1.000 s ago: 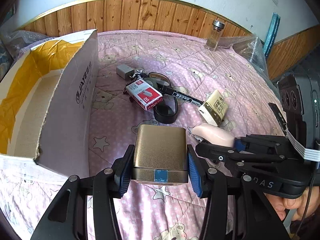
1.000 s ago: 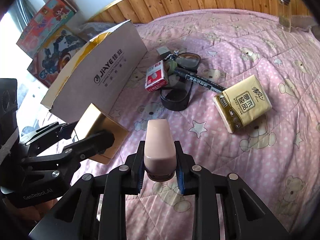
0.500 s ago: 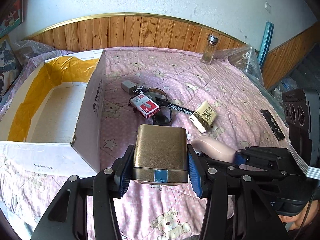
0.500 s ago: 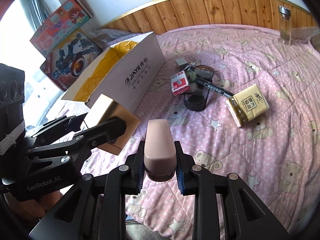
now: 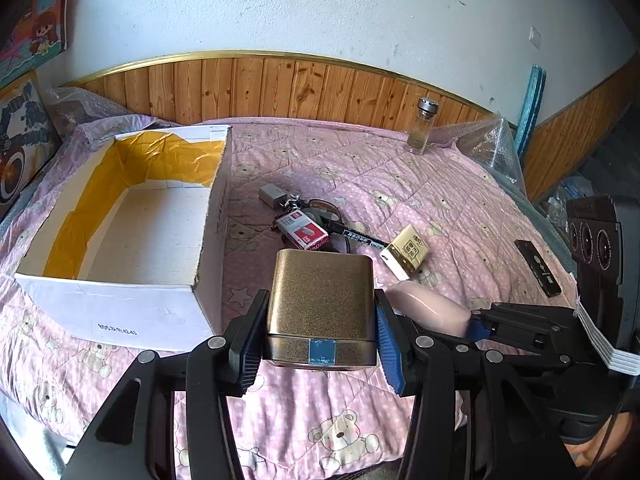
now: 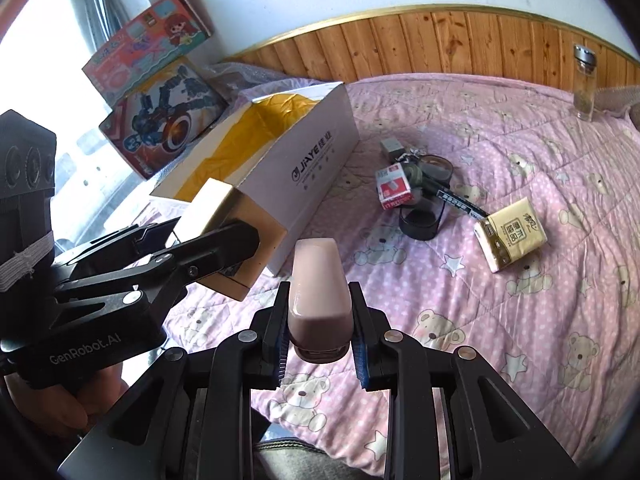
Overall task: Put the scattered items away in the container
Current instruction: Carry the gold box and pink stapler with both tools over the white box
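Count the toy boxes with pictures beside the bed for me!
2: the pink toy box with a cartoon girl leans on top, and the robot toy box sits just beneath it. More may be hidden.

Gold tin point(image 5: 320, 300): metal, fine grainy matt finish, brighter band at the lid rim. Pink bottle point(image 6: 320, 292): smooth, glossy, probably plastic. Gripper pads point(image 5: 386, 344): ribbed blue rubber-like facing on matt black plastic arms. Cardboard box point(image 5: 120, 312): white paper board, torn raw edges, crinkled glossy yellow tape inside. Quilt point(image 5: 460, 208): stitched pink cloth, matt. Wall panelling point(image 5: 280, 88): varnished knotty wood. Jar point(image 5: 420, 128): clear glass, metal cap.
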`<act>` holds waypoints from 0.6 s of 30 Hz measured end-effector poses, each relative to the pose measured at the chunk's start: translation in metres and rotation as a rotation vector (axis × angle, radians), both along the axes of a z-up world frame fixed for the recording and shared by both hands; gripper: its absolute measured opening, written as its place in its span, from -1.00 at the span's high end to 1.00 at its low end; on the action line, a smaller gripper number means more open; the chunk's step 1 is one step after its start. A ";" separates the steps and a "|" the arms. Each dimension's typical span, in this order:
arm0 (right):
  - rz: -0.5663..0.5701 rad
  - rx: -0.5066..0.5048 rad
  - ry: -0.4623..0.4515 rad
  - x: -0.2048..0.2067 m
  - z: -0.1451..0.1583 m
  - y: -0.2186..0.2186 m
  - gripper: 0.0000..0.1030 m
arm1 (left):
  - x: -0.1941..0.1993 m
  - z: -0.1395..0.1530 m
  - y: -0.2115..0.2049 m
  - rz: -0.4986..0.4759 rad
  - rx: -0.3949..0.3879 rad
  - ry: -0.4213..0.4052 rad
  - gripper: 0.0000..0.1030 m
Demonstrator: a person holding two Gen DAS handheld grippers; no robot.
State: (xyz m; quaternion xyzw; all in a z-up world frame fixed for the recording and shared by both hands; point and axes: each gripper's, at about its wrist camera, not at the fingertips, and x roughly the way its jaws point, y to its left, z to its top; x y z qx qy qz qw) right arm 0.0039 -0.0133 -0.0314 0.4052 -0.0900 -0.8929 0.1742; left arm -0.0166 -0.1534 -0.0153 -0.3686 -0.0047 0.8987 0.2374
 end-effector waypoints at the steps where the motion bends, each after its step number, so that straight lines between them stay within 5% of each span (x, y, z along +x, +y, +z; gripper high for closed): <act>1: 0.011 0.006 0.005 -0.001 0.002 -0.004 0.47 | 0.000 0.002 -0.003 0.007 0.008 0.001 0.02; 18: 0.126 0.023 0.054 -0.054 0.045 -0.054 0.47 | -0.041 0.034 -0.068 0.140 0.107 -0.008 0.02</act>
